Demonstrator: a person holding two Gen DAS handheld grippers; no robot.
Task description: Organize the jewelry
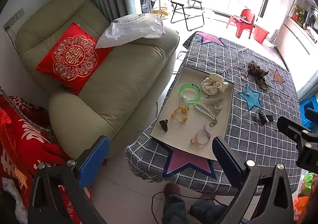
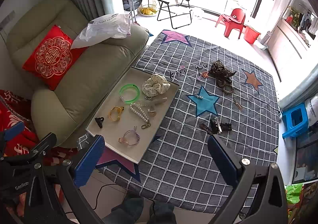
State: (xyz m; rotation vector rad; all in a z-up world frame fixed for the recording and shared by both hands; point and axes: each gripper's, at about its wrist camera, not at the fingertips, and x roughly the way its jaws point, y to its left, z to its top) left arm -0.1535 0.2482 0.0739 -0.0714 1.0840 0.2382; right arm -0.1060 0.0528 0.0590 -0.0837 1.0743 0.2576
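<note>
Both grippers hang above the near edge of a low table, held wide apart with nothing between their blue pads: the left gripper sits over the gap between the sofa and the table, its right pad overlapping the near corner of the tray, while the right gripper hovers over the checked cloth just right of the tray. A grey checked cloth with coloured stars covers the table. On its left part lies a shallow beige tray, set at an angle, with one corner over a pink star. Inside the tray are a cream polka-dot scrunchie at the far end, a green bangle beside it, a pearl strand with a metal clasp running down the middle, a yellow hair tie to the left of the pearls, a small black claw clip near the left rim, and a lilac hair tie at the near end; a few small clear and silver pieces lie between the scrunchie and the pearls, too small to tell apart. Outside the tray, on the cloth, rest a leopard-print scrunchie far off, a small sparkly piece on the blue star, and a cluster of dark hair clips near the right gripper's right pad. An olive sofa with a red cushion stands left of the table.
</note>
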